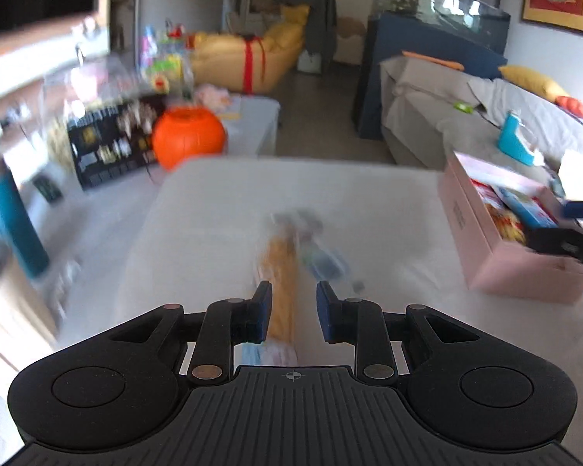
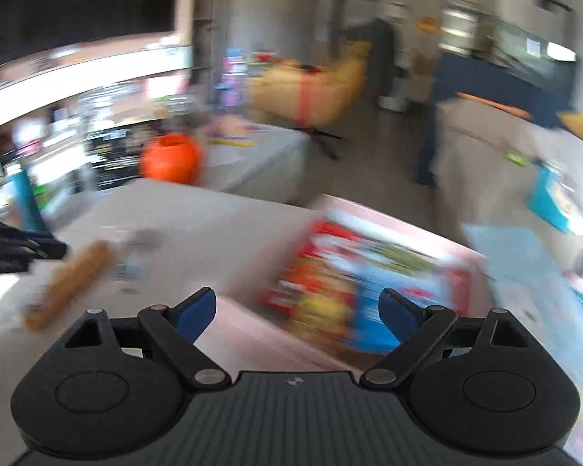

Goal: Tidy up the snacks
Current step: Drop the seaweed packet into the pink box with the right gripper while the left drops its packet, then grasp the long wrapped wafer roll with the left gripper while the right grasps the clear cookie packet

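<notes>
A long tan snack pack in clear wrap (image 1: 281, 272) lies on the white table (image 1: 221, 202), with a smaller bluish packet (image 1: 324, 260) beside it. My left gripper (image 1: 294, 303) is open, its fingers either side of the tan pack's near end. A pink box (image 1: 497, 256) at the right holds several colourful snack packs (image 1: 505, 213). My right gripper (image 2: 297, 310) is open and empty just above the pink box (image 2: 248, 330) and its snacks (image 2: 330, 283). The tan pack (image 2: 68, 283) and left gripper (image 2: 15, 248) show at its left. Both views are blurred.
An orange pumpkin bucket (image 1: 188, 136) and a black display box (image 1: 109, 143) stand beyond the table's far left. A teal bottle (image 1: 13, 221) stands at the left. A covered sofa (image 1: 486, 116) with a teal item (image 1: 515, 139) lies at the right.
</notes>
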Motion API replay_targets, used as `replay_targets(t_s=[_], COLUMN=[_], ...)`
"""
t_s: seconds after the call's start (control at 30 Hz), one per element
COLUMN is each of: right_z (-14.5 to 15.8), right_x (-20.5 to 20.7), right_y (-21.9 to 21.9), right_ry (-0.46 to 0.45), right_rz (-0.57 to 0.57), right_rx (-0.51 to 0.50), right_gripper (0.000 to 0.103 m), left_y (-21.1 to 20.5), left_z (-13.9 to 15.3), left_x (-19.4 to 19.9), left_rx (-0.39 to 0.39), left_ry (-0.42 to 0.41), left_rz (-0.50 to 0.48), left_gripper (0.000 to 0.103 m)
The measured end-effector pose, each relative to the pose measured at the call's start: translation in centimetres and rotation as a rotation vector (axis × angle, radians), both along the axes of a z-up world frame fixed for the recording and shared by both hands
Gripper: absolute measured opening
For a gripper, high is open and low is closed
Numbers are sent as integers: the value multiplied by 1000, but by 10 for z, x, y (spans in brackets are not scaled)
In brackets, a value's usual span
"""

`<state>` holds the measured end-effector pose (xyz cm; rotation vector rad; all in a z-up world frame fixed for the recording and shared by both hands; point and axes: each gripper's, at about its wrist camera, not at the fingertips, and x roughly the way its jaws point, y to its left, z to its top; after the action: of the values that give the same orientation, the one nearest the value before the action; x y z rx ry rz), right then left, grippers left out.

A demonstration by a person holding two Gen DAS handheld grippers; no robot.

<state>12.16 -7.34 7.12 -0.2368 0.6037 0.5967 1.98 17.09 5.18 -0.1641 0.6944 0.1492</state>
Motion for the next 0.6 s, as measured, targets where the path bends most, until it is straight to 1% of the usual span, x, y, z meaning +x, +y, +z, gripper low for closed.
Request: replay_targets(t_s=[0.03, 0.07, 0.1, 0.13, 0.17, 0.23, 0.3, 0.4, 0.5, 0.53, 0.57, 0.6], right_z=[0, -1, -2, -5, -8, -17, -25, -42, -60, -65, -68, -71], right_x=[3, 6, 10, 14, 18, 30, 40, 61, 82, 88, 93, 96], right_y=[17, 32, 48, 64, 76, 101, 120, 152, 180, 187, 193, 197], right_ry=[32, 63, 95, 126, 153, 216, 253, 316, 316, 321, 332, 345], right_rz=[36, 59, 75, 85, 89, 93, 88, 68, -6, -7, -17, -26], right_rx=[9, 16, 23, 27, 31, 35, 23, 29, 2, 9, 12, 1], right_gripper=[92, 92, 92, 92, 92, 92, 92, 91, 91, 91, 86, 71], left_y=[-2, -8, -12, -10, -8, 6, 20, 30, 32, 32, 31, 30], left_z=[-5, -9, -12, -14, -15, -18, -21, -20, -19, -19, -19, -19], left_x=[1, 5, 3, 2, 0, -12, -25, -36, -39, -39, -40, -41], left_rx=[15, 49, 102, 136, 120, 20, -29, -68, -68, -64, -61, -59], left_ry=[23, 51, 53, 60, 65, 42, 29, 22, 26, 31, 31, 32], left_rz=[-10, -14, -5, 7, 6, 22, 42, 57, 61, 62, 58, 57], left_gripper=[30, 30, 31, 32, 32, 32, 32, 32, 32, 32, 32, 32])
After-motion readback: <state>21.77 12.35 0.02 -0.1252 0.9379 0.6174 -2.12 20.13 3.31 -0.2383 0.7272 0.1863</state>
